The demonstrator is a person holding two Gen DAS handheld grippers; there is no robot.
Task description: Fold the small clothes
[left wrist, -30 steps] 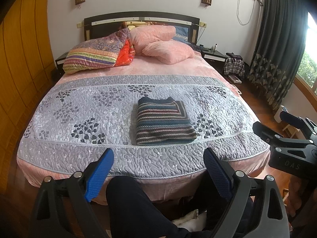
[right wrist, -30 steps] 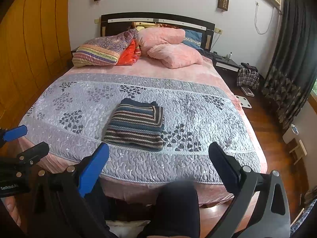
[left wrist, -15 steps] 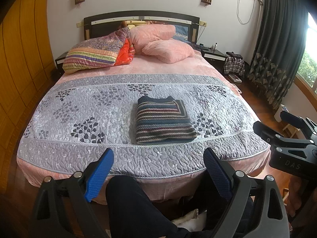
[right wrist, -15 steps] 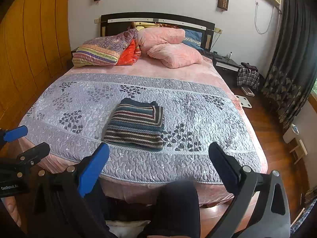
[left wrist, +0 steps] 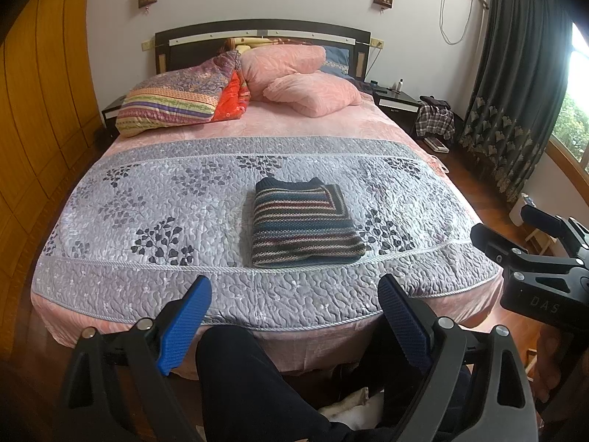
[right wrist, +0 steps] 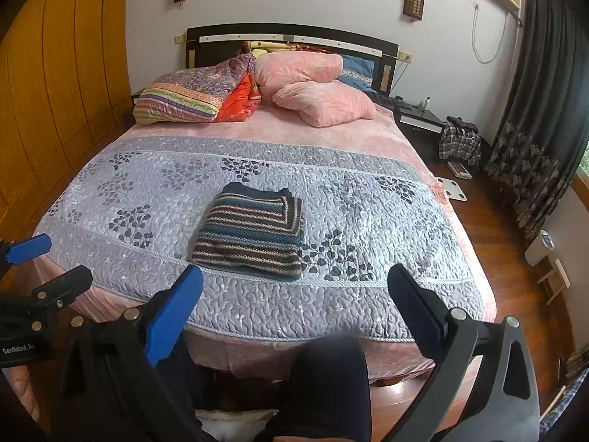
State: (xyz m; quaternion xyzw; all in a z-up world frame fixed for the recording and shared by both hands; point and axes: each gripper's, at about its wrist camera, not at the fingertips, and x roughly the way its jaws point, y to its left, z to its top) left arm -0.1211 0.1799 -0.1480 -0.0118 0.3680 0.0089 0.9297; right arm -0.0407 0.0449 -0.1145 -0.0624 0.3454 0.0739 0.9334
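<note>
The left tool (left wrist: 294,316) is held low over the person's dark-trousered knee (left wrist: 235,375), its two blue-padded fingers (left wrist: 184,324) spread wide with nothing between them. The right tool (right wrist: 294,313) sits level beside it, equally wide apart and empty, above the other knee (right wrist: 327,379). Each tool shows at the edge of the other's view.

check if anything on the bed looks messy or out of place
Nothing much stands out. The striped sweater lies neatly folded on the grey quilt, square to the foot edge. The pillows at the headboard are piled loosely. Both grippers, left and right, hang open and empty, short of the bed.
</note>
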